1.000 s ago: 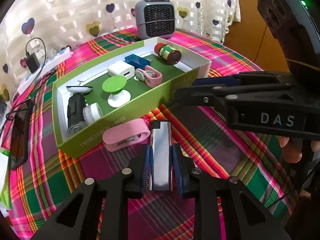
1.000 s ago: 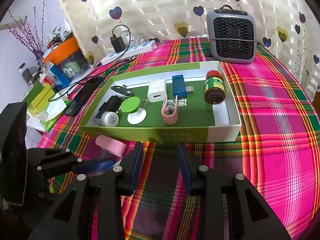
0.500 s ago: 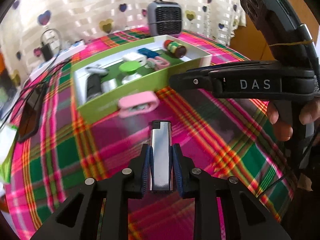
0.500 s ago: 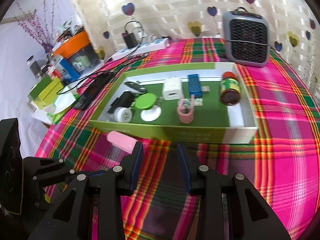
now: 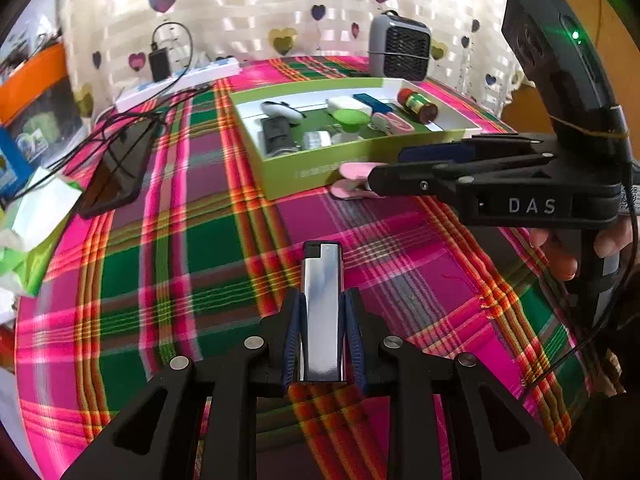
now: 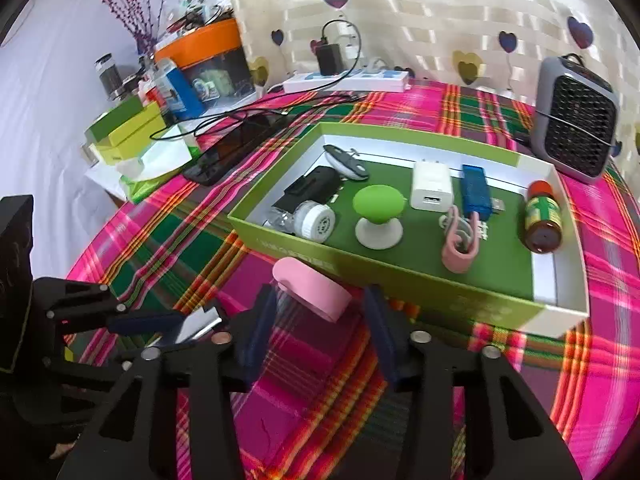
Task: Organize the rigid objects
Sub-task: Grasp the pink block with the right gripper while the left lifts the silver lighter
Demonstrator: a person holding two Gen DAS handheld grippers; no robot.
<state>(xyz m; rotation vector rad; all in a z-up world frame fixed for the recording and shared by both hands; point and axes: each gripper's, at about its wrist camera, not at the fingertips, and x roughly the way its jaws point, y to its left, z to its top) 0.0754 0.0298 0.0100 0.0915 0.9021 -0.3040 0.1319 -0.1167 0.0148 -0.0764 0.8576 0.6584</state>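
A silver lighter (image 5: pixel 323 320) with a black cap is held over the plaid cloth, and my left gripper (image 5: pixel 322 300) is shut on its sides. A pink oval case (image 6: pixel 312 286) lies on the cloth against the front wall of the green box (image 6: pixel 440 280). My right gripper (image 6: pixel 319 294) hangs over it with its jaws opening. The case sits between the fingertips, and the pads do not press it. In the left wrist view the right gripper (image 5: pixel 386 166) reaches in from the right onto the pink case (image 5: pixel 352 170). The box holds several small items.
Inside the box are a green mushroom-shaped stand (image 6: pixel 378 204), a white charger (image 6: pixel 432 190) and a brown bottle (image 6: pixel 542 220). A grey heater (image 6: pixel 576 120) stands behind it. A phone (image 6: pixel 236 148), cables, a power strip (image 6: pixel 348 80) and boxes (image 6: pixel 128 132) crowd the far left.
My left gripper has drawn back from the box with the lighter still in it. My right gripper has closed in on the pink case and its jaws have spread wider.
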